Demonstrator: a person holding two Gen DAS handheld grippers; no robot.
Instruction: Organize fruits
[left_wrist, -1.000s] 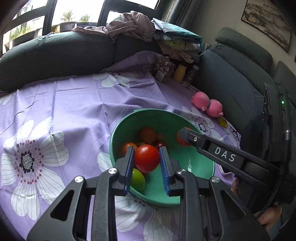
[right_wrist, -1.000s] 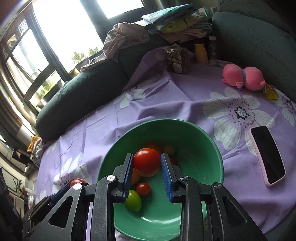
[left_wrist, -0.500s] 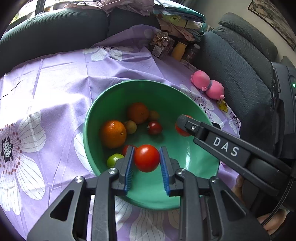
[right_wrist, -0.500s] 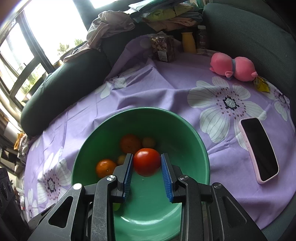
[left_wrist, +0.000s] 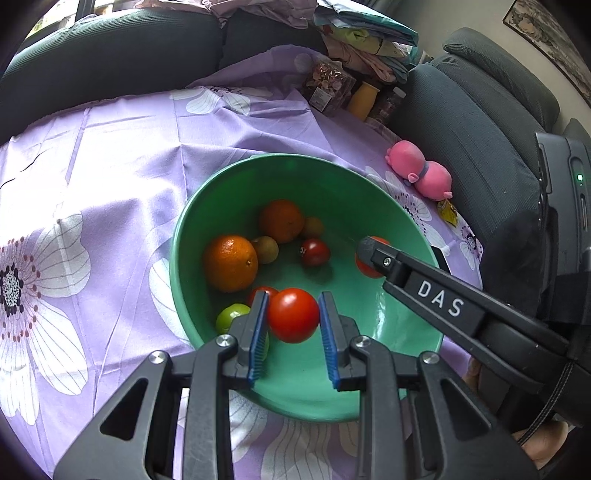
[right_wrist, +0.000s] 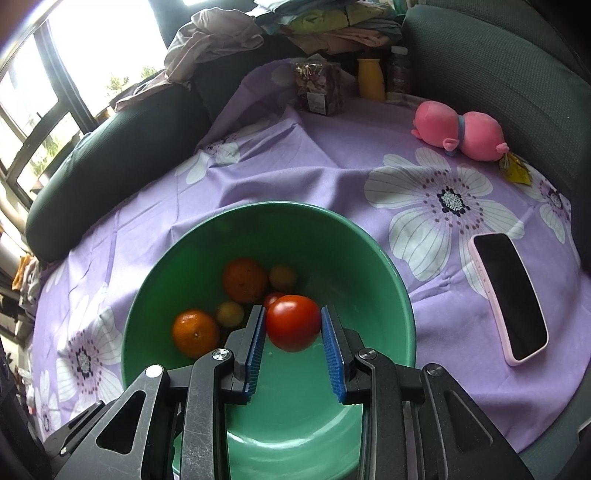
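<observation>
While each gripper clamps a red tomato between its blue pads, both hang over the green bowl (left_wrist: 192, 221): the left gripper (left_wrist: 293, 317) holds the left tomato (left_wrist: 293, 314) above the near part of the bowl, and the right gripper (right_wrist: 293, 325) holds the right tomato (right_wrist: 293, 322) over the bowl's middle, its finger reaching in from the right in the left wrist view. Just beside the left gripper's left pad a green lime (left_wrist: 232, 317) and part of another red tomato (left_wrist: 263, 292) lie on the bowl floor. Past them sit a large orange (left_wrist: 230, 263), a small brownish fruit (left_wrist: 266, 249) touching it, a dark cherry tomato (left_wrist: 314, 252), a second orange (left_wrist: 281, 220) and a small yellowish fruit (left_wrist: 313, 226) against the far wall. The bowl stands on a purple flowered cloth (right_wrist: 332, 177). Right of the bowl a phone in a pink case (right_wrist: 508, 301) lies face up, well apart from it. Farther off a pink plush toy (right_wrist: 458, 131) rests near the dark sofa cushion (right_wrist: 498, 70). At the far edge stand a clear packet of dried bits (right_wrist: 319, 86), a yellow bottle (right_wrist: 370, 78) and a dark bottle (right_wrist: 398, 72), with piled clothes (right_wrist: 332, 26) behind
</observation>
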